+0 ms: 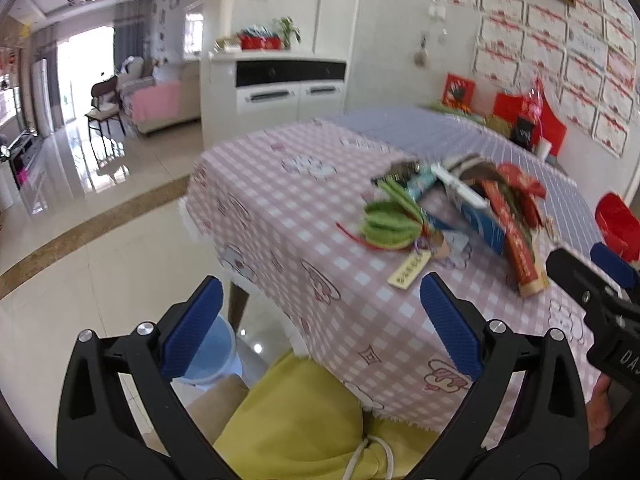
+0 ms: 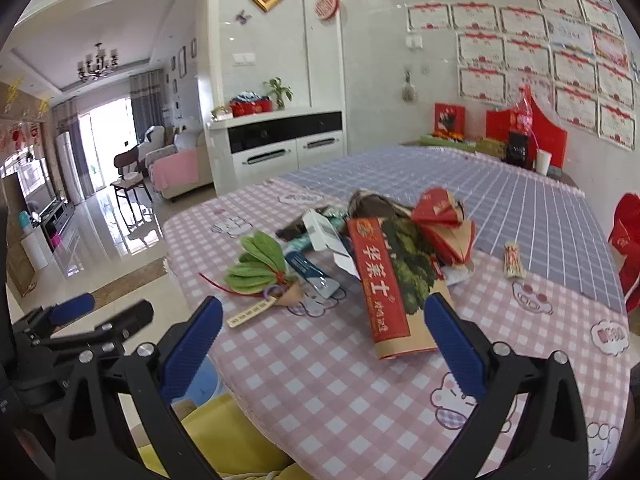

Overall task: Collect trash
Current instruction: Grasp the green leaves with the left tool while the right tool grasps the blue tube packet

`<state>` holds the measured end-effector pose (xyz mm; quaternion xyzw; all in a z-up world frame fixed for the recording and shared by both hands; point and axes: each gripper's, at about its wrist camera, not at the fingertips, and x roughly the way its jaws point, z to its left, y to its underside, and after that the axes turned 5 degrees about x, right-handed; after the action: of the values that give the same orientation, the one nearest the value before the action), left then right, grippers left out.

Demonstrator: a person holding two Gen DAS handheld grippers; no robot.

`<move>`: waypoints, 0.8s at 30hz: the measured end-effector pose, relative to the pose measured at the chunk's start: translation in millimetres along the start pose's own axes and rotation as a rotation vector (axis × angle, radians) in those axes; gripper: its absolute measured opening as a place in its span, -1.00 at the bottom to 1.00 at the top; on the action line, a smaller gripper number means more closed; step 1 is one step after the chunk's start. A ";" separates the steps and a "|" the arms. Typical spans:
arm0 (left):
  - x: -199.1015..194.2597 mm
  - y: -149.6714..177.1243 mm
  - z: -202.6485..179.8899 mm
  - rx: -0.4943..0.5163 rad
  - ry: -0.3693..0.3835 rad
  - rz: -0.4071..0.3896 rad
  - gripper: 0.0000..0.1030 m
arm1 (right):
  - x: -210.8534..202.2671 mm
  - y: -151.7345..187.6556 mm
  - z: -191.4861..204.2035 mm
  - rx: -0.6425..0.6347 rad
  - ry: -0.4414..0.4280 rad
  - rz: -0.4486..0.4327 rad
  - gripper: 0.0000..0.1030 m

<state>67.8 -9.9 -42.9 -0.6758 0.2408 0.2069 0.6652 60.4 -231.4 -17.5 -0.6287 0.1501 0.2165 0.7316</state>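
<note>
A pile of trash lies on the pink checked tablecloth (image 2: 320,360): a red and brown carton (image 2: 394,292), a green felt fan with a tag (image 2: 260,266), a blue and white box (image 2: 316,276), a white packet (image 2: 324,234) and a crumpled red wrapper (image 2: 438,216). The pile also shows in the left wrist view (image 1: 460,208). My right gripper (image 2: 324,320) is open and empty, just short of the carton. My left gripper (image 1: 320,304) is open and empty at the table's near left edge, over a light blue bin (image 1: 212,352). A small wrapped stick (image 2: 512,258) lies apart on the right.
Red boxes and a cup (image 2: 542,160) stand at the table's far end by the wall. A red chair back (image 2: 628,248) is at the right. A white cabinet (image 2: 280,148) stands behind. My yellow-clad lap (image 1: 304,416) is under the table edge.
</note>
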 end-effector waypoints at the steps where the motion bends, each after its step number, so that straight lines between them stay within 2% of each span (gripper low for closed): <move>1: 5.6 -0.3 -1.5 0.005 0.007 0.015 0.88 | 4.7 0.8 -2.4 0.009 0.006 0.012 0.92; 6: 38.2 -3.7 -13.9 0.049 0.076 0.078 0.88 | 24.9 6.3 -15.0 0.045 0.050 0.059 0.92; 9: 56.3 -7.3 -24.3 0.116 0.096 0.076 0.88 | 32.6 8.8 -22.2 0.068 0.072 0.070 0.92; 12: 71.0 -14.7 -29.0 0.138 0.111 0.082 0.88 | 40.6 11.6 -29.8 0.088 0.098 0.082 0.92; 17: 112.3 -34.5 -36.6 0.197 0.267 0.161 0.88 | 54.3 13.0 -44.6 0.147 0.134 0.115 0.92; 24: 147.1 -60.7 -42.2 0.160 0.318 0.187 0.88 | 62.3 8.7 -52.9 0.180 0.163 0.122 0.92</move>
<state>219.9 -59.5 -81.4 -0.6196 0.4203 0.1384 0.6483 112.4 -274.5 -64.2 -0.5656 0.2657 0.1945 0.7561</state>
